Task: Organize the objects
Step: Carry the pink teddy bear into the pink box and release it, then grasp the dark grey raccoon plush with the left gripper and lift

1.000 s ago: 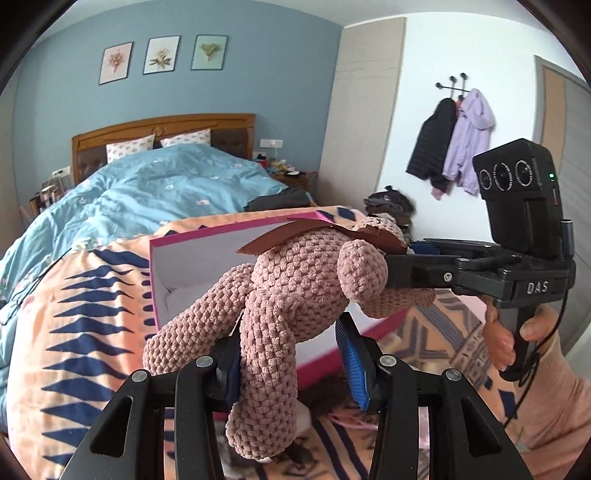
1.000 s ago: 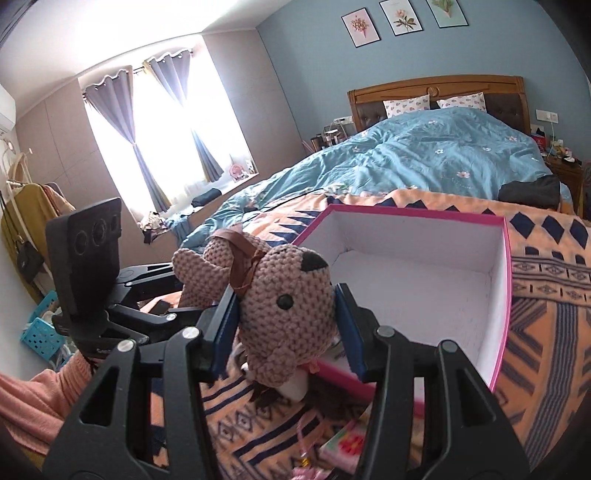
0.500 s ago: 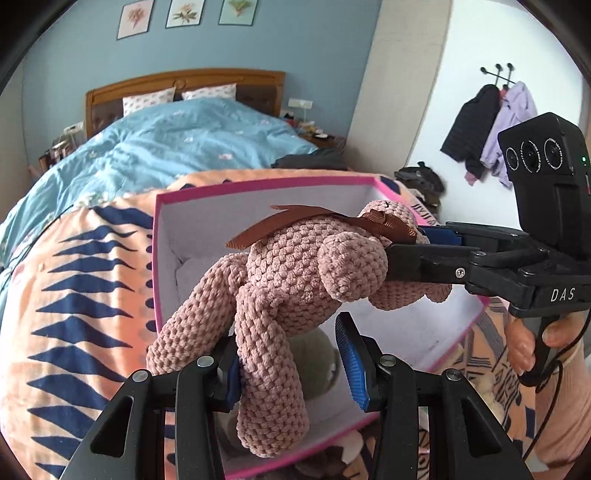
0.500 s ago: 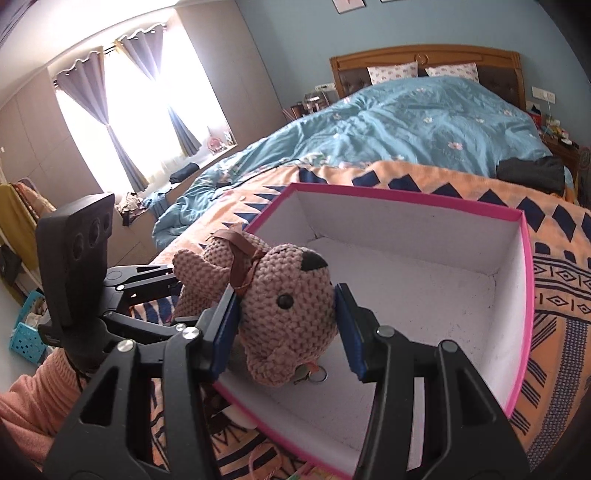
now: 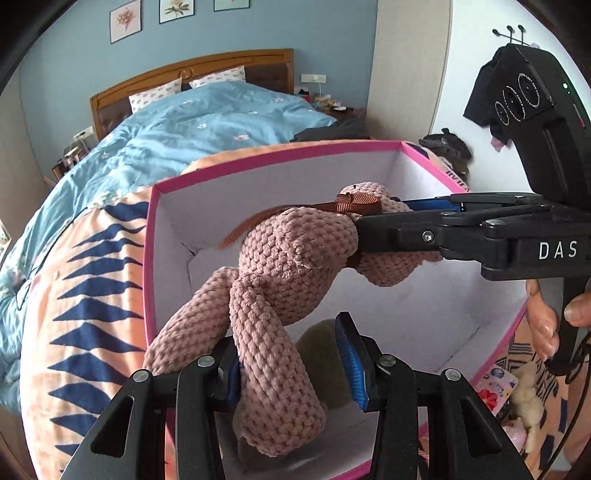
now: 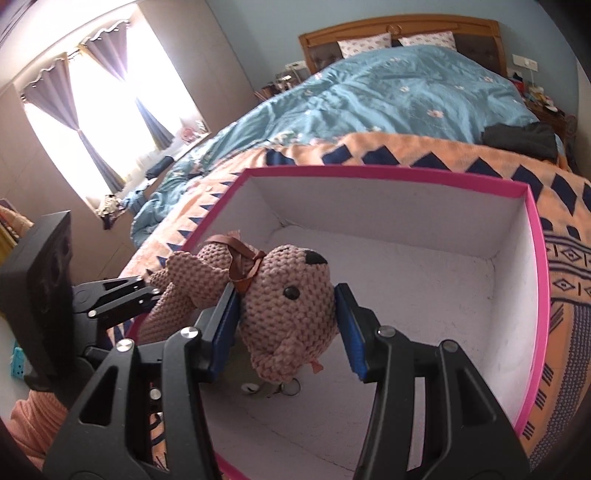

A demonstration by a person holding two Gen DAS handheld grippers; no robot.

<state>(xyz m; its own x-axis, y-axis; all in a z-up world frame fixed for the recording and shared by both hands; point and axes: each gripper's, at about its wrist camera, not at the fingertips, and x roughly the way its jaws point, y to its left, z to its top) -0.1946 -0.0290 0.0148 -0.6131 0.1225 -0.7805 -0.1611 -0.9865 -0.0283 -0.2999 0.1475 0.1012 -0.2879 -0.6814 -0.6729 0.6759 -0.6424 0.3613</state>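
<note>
Knitted pink bear point(image 6: 288, 306) hangs between both jaws, head right, leg left.

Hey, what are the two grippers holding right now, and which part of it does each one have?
Both hold one knitted teddy bear: the left hand-held gripper grips its leg, the right hand-held gripper clamps its head, above the pink-rimmed box.

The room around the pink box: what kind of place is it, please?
Most likely a home bedroom. A bed with a blue duvet and wooden headboard fills it, framed flower pictures hang above, and jackets hang on wall hooks.
</note>
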